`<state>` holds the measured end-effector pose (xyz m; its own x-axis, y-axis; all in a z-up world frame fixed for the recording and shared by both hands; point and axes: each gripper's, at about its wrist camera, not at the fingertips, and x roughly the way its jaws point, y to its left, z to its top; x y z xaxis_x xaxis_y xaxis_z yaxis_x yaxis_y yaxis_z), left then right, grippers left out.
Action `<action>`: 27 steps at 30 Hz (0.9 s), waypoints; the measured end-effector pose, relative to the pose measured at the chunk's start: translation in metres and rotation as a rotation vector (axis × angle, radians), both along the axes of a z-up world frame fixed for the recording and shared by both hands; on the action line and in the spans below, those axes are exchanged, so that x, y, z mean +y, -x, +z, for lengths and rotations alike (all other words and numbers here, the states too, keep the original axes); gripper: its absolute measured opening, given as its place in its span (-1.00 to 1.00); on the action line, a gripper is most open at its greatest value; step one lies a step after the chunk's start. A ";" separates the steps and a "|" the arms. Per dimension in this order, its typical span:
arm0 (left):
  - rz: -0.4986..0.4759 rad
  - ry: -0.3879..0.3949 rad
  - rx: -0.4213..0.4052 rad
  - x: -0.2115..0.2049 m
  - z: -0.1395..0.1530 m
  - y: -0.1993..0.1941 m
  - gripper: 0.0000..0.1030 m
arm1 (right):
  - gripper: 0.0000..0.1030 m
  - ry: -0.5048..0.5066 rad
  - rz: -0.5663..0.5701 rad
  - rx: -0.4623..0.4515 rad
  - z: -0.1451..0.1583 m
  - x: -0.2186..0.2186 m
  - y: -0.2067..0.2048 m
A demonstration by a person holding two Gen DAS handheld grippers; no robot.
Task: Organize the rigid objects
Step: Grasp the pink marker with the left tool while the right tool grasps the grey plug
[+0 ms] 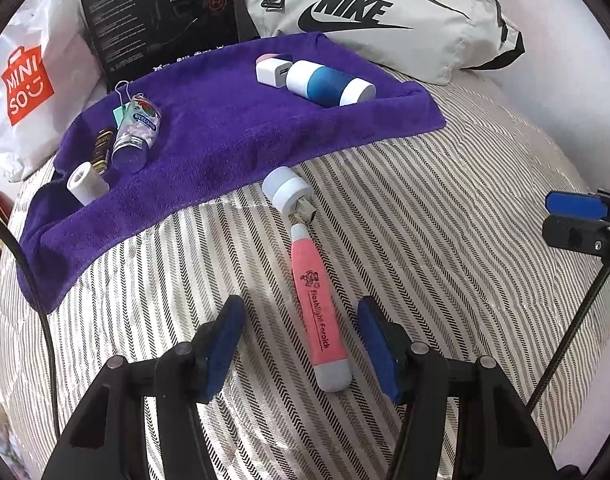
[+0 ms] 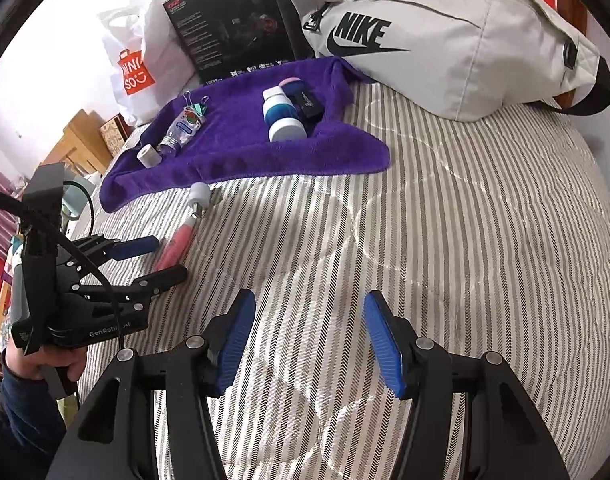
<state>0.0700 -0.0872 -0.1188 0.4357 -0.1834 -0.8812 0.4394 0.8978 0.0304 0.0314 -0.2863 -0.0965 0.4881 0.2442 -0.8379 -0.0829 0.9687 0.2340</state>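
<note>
The pink flashlight [image 1: 319, 312] lies flat on the striped bedspread [image 1: 445, 240], its grey end cap between the spread blue pads of the left gripper [image 1: 301, 346], which stands wide with neither pad touching it. Its narrow end points at a white plug adapter [image 1: 287, 194] lying just off the edge of the purple towel [image 1: 225, 132]. On the towel rest a blue-and-white cylinder [image 1: 329, 84] beside a white charger cube [image 1: 271, 72], and toward the other end a clear bottle [image 1: 137, 132], a small dark bottle [image 1: 101, 150] and a white tube [image 1: 85, 184]. The right gripper [image 2: 309, 346] is also wide, holding nothing, over bare bedspread well apart from the flashlight. A Nike bag [image 1: 385, 20], a black box [image 1: 157, 12] and a Miniso bag [image 1: 29, 84] sit behind the towel.
</note>
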 end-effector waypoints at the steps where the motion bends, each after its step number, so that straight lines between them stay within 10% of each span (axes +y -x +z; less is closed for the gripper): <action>1: 0.002 0.000 0.000 0.001 0.000 0.000 -0.04 | 0.10 -0.002 0.000 0.003 -0.001 0.000 0.000; 10: -0.042 -0.012 -0.010 -0.006 0.002 0.005 -0.60 | 0.10 0.002 0.003 0.039 -0.013 0.003 -0.006; 27: 0.104 -0.003 -0.023 0.062 0.017 -0.009 -0.68 | 0.10 0.011 0.112 -0.001 -0.004 0.057 -0.044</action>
